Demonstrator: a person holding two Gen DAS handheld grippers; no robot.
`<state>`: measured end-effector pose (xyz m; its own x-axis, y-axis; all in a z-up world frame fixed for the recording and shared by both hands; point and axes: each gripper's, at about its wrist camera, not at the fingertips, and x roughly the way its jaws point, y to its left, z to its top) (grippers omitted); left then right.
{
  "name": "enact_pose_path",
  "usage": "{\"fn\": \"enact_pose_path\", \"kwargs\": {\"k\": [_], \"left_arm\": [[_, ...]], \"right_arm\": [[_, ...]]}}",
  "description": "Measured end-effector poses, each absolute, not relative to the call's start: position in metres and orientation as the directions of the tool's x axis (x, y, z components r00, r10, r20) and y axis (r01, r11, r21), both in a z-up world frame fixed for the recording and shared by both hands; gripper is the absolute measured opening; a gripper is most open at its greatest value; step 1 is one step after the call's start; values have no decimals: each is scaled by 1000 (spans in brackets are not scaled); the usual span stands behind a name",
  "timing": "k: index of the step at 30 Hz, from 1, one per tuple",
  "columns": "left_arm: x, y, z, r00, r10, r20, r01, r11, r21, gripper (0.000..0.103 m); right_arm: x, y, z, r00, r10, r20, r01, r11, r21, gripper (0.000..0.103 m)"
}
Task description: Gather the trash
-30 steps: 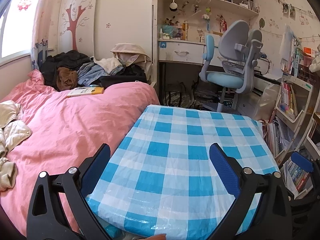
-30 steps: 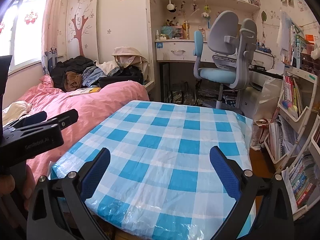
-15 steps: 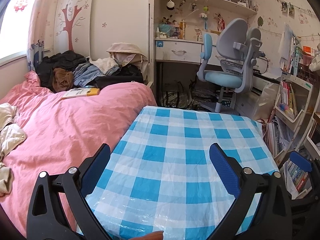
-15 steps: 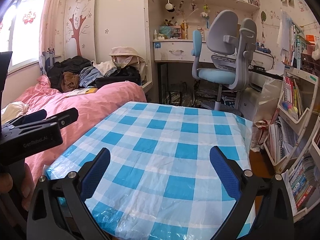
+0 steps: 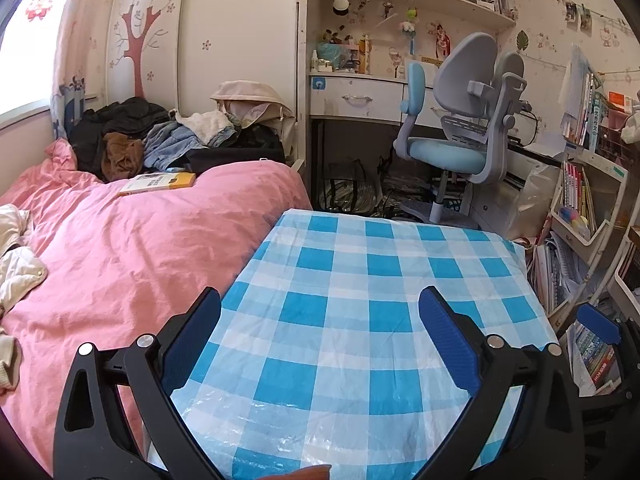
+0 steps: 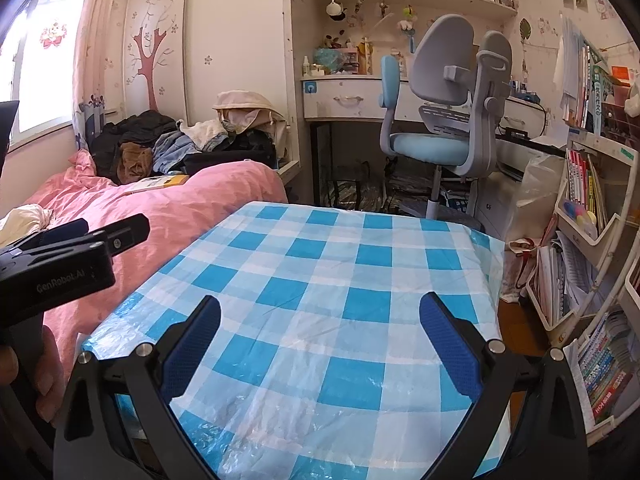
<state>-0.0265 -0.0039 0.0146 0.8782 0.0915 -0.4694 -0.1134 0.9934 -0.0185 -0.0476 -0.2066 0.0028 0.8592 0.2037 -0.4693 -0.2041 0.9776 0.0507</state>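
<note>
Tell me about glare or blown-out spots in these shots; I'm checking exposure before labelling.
Left wrist view: the window at the upper left is washed out white; the checked tablecloth is evenly lit with a mild plastic sheen near the front. Right wrist view: the window is overexposed too, and straight lines bow at the edges.

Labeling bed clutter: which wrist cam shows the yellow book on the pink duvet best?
Left wrist. The yellow book lies flat on the pink duvet with its whole cover in view. In the right wrist view the book is seen at a shallower angle, thinner, with its cover foreshortened.
</note>
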Motion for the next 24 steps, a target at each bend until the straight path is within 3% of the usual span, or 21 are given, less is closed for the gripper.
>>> {"fn": "enact_pose_path", "kwargs": {"k": [24], "left_arm": [[-16, -10, 10, 876, 92, -474, -99, 995, 12, 96]], "right_arm": [[-36, -208, 1, 857, 204, -474, -203, 978, 55, 95]]}}
